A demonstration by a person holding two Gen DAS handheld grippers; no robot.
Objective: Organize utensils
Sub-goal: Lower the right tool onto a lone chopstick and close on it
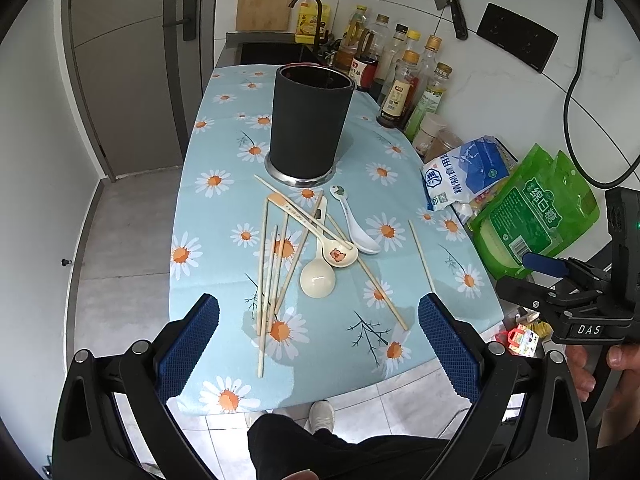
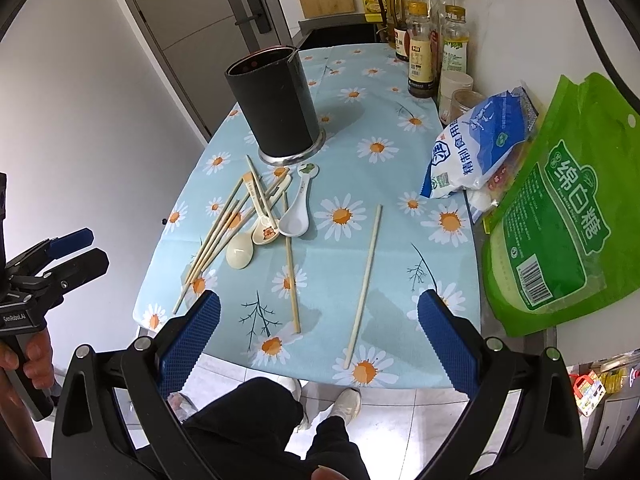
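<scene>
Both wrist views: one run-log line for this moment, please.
left tongs open, empty | right tongs open, empty | wooden chopsticks, three ceramic spoons loose on cloth | black cylindrical holder upright

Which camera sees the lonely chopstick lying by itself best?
The right wrist view: the lone chopstick lies whole and large between the open fingers. The left wrist view shows the same chopstick smaller, off to the right.

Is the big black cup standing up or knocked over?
Standing up: the black cup sits on its silver base, open mouth facing upward.
</scene>
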